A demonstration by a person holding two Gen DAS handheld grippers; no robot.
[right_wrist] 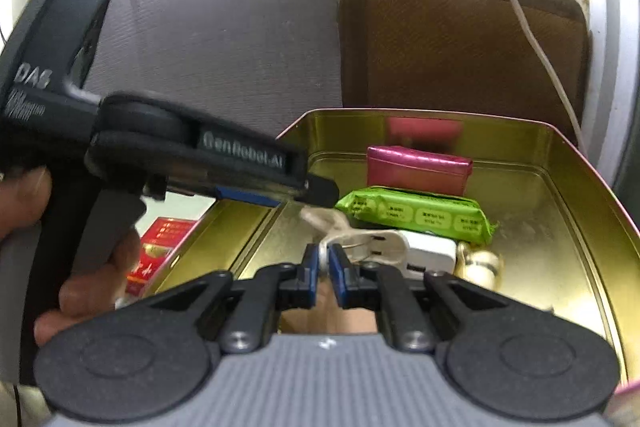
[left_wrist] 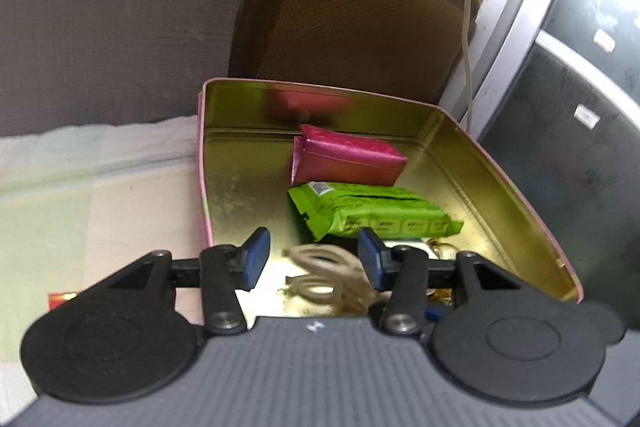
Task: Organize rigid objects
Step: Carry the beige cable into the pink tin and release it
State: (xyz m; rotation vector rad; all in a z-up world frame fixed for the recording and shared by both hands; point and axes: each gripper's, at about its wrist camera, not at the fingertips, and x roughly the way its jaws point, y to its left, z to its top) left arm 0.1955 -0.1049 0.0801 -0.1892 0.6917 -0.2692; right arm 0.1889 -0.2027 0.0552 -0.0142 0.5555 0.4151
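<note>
An open tin (left_wrist: pixel 516 183) with a gold inside and pink outer walls holds a pink packet (left_wrist: pixel 348 159), a green packet (left_wrist: pixel 372 211) and a coiled white cable (left_wrist: pixel 320 275). My left gripper (left_wrist: pixel 314 259) hangs open over the cable, blue pads apart and touching nothing. In the right wrist view my right gripper (right_wrist: pixel 327 263) is shut on a loop of the white cable (right_wrist: pixel 340 235), beside a white charger plug (right_wrist: pixel 428 253) and a gold trinket (right_wrist: pixel 480 263). The left gripper (right_wrist: pixel 320 191), held by a hand (right_wrist: pixel 100 291), reaches in from the left above the tin (right_wrist: pixel 580 211).
A brown padded case (left_wrist: pixel 352 7) leans against the wall behind the tin. Grey fabric (left_wrist: pixel 112 11) fills the back left. A dark appliance (left_wrist: pixel 568 131) stands on the right. A red box (right_wrist: pixel 156 251) lies left of the tin on a pale cloth (left_wrist: pixel 96 187). A thin wire (right_wrist: pixel 532 35) hangs from the wall.
</note>
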